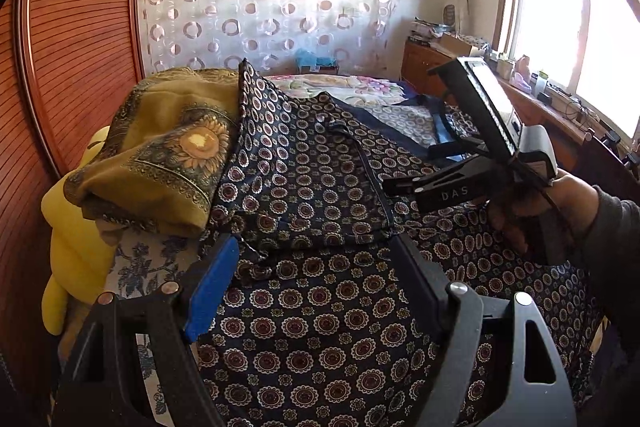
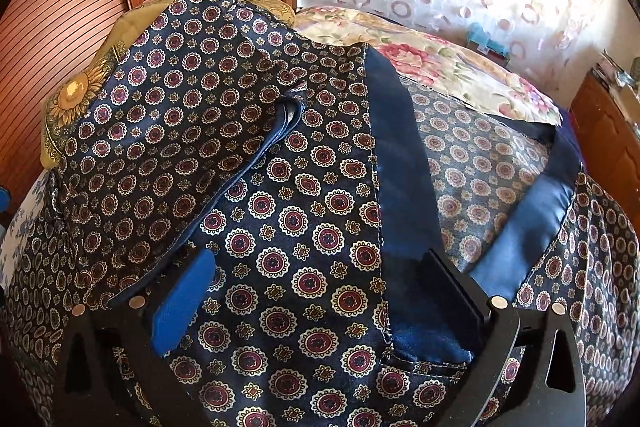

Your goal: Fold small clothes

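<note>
the navy medallion-print silky cloth point(image 2: 320, 227) lies half folded on the bed point(image 2: 460, 67), more folds left; left tool point(image 1: 308, 267) and right tool point(image 2: 316, 291) both gape, holding nothing.

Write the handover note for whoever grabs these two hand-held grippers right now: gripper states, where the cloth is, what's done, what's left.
Left hand-held gripper: open, nothing clamped, just above the navy medallion scarf.
Right hand-held gripper: open wide, nothing held; the scarf's plain blue border lies between its fingers.
Scarf: spread over the bed, one corner flap already folded over on the left side, part resting on the mustard sunflower scarf, which sits bunched beside it.
Done: first fold only.
Left: square up and finish folding the navy scarf; the mustard one looks unfolded too.
</note>
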Available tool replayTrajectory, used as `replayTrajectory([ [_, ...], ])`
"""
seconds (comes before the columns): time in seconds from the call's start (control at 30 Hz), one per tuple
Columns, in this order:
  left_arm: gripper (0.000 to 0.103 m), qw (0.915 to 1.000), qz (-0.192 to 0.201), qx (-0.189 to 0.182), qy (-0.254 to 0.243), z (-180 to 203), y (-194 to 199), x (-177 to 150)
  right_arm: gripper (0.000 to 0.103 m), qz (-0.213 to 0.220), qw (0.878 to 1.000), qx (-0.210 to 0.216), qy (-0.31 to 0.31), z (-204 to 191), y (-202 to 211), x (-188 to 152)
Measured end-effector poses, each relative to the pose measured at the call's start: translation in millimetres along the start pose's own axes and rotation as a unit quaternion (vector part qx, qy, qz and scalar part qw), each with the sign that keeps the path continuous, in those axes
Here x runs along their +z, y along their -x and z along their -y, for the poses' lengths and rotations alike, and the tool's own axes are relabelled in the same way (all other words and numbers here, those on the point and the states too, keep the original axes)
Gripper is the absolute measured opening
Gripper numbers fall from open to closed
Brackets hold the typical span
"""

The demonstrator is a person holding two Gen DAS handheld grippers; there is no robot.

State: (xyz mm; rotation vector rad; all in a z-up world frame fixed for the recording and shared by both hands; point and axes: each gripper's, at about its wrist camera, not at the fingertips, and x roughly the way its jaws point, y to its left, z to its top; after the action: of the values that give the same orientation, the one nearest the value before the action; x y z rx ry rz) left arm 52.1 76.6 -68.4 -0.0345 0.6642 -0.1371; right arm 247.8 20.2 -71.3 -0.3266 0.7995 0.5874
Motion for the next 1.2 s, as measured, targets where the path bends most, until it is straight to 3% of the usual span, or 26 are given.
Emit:
replayTrajectory([
  [0.23, 0.079, 0.9998, -0.015, -0.009, 0.005, 4, -15, 3, 0.103, 0.007, 1.000, -0.003, -0.008, 0, 3, -3],
  [0.33, 0.079, 0.9996, -0.025, -0.012, 0.004, 8, -24, 9, 0.103, 0.002, 0.999, -0.026, -0.021, 5, 12, -10],
  [0.43, 0.079, 0.9994, -0.028, -0.016, -0.006, 19, -31, 15, 0.103, 0.029, 0.999, -0.034, -0.023, 18, 38, -25],
  [0.57, 0.079, 0.9983, -0.040, -0.025, -0.034, 40, -43, 23, 0.102, 0.050, 0.997, -0.044, -0.045, 61, 82, -55],
  [0.73, 0.079, 0.9955, -0.059, -0.040, -0.063, 64, -61, 29, 0.092, 0.044, 0.992, -0.077, -0.088, 134, 123, -105],
  [0.93, 0.079, 0.9916, -0.081, -0.055, -0.085, 88, -83, 39, 0.082, 0.035, 0.976, -0.103, -0.186, 229, 161, -171],
  [1.2, 0.079, 0.9881, -0.096, -0.069, -0.098, 106, -106, 54, 0.072, 0.029, 0.960, -0.098, -0.259, 286, 184, -214],
])
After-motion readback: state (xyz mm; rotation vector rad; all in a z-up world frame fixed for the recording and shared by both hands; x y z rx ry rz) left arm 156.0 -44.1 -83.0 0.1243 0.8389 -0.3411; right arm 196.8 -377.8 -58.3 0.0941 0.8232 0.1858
